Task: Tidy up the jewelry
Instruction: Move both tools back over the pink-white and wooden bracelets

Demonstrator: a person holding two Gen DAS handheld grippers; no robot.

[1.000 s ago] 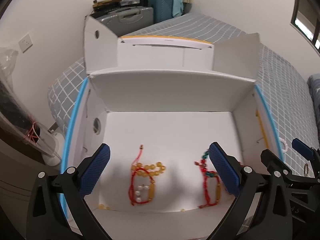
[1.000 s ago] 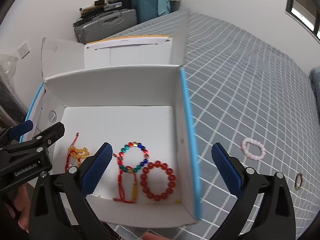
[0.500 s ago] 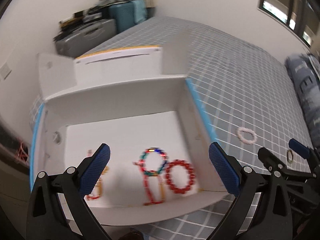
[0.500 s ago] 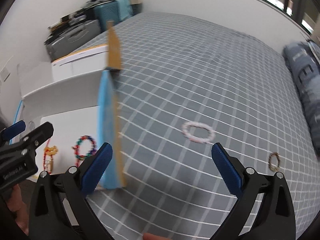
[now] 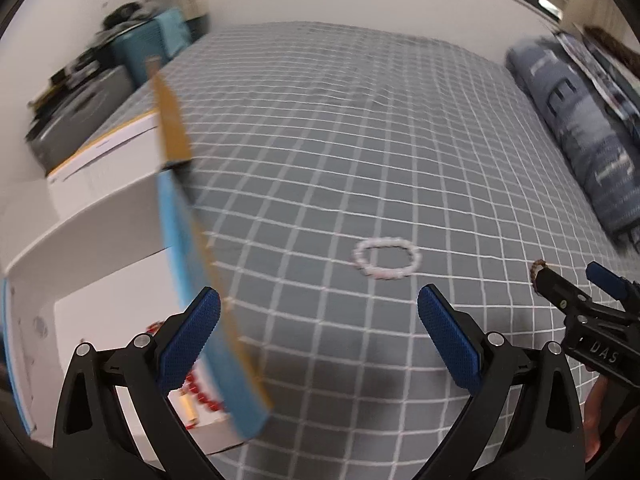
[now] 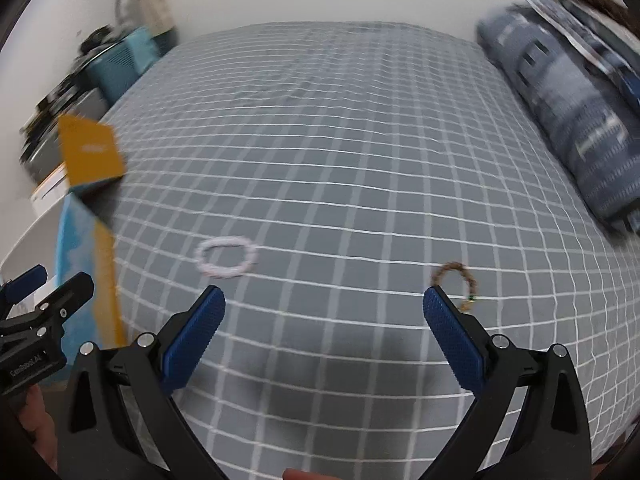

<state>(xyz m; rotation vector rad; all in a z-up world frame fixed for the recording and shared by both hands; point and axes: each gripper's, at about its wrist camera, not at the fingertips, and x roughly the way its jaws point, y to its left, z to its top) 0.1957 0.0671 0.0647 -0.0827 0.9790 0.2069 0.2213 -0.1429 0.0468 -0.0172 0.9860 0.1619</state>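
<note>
Pale pink beads (image 5: 386, 259) lie flat on the bed (image 5: 360, 140), right of the box (image 5: 120, 248), with a brown bracelet (image 6: 456, 278) farther right. With both grippers' jaws wide apart and empty, we should lower the left gripper (image 5: 318, 338) squarely over the pink ring and pinch one side only, not the sheet.

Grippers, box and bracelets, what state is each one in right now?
Left gripper: open, empty.
Right gripper: open, empty.
Box: open, red bracelet inside.
White bracelet: loose on bed, outside box.
Brown bracelet: loose on bed, outside box.

Right gripper (image 6: 324, 336) gapes above pale bracelet (image 6: 226, 257) and brown bracelet (image 6: 456, 280).
</note>
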